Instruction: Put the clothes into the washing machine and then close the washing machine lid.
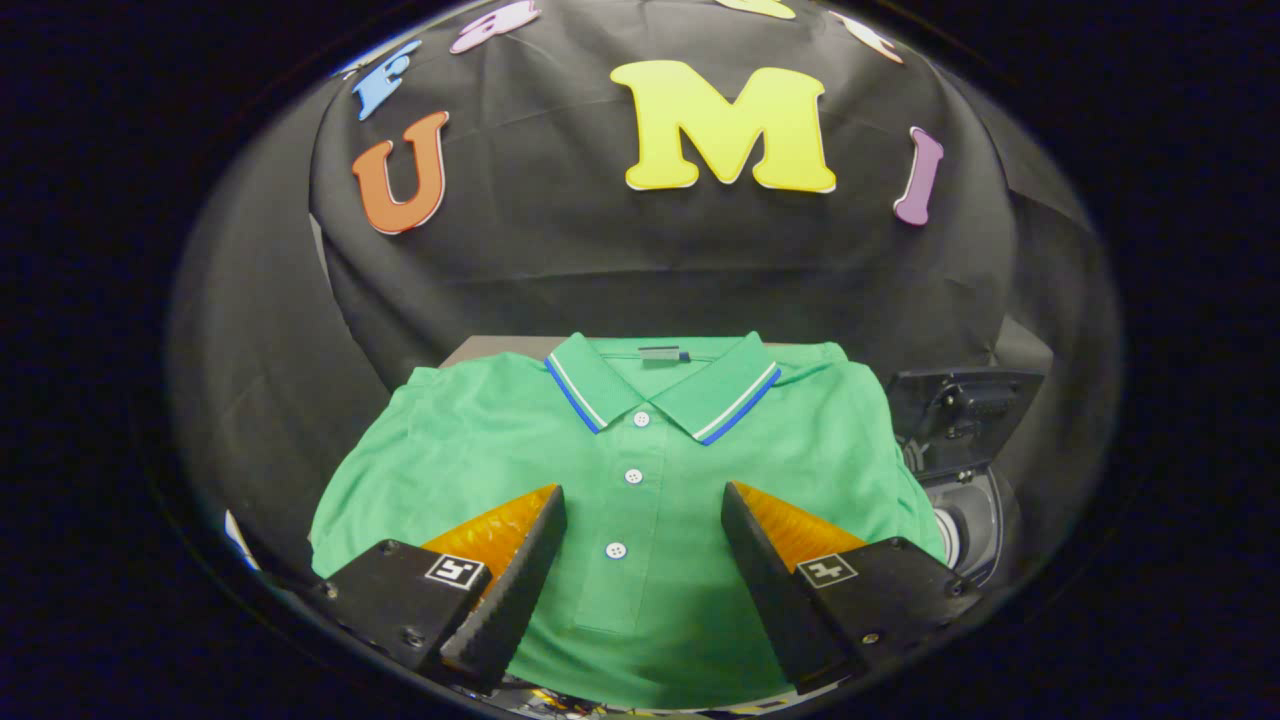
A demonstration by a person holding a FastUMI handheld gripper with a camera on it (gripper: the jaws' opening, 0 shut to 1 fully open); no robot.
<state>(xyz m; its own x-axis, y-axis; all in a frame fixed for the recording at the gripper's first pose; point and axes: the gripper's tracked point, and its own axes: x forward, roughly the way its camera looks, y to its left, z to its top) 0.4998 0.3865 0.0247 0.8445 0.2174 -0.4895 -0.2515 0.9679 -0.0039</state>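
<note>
A green short-sleeved polo shirt (640,500) with a white-and-blue striped collar is being shown laid flat, front side up, across the lower middle of the frame. Its collar is lying toward the black cloth wall (600,260) at the back, and its white-buttoned placket is running straight down the centre. The shirt is resting on a dark surface whose far edge (500,345) is just being seen behind the left shoulder.

The gripper (644,505) is being held above the shirt with its two fingers spread wide apart, nothing being pressed between them. The left finger (520,560) and the right finger (770,560) are standing on either side of the placket, so the lower two buttons are being framed in the gap between them. Whether the fingertips are touching the fabric cannot be told.

At the right of the frame, just beyond the shirt's right sleeve, a dark washing machine (975,520) is being seen with its lid (960,405) raised open and a round opening showing below it.
</note>
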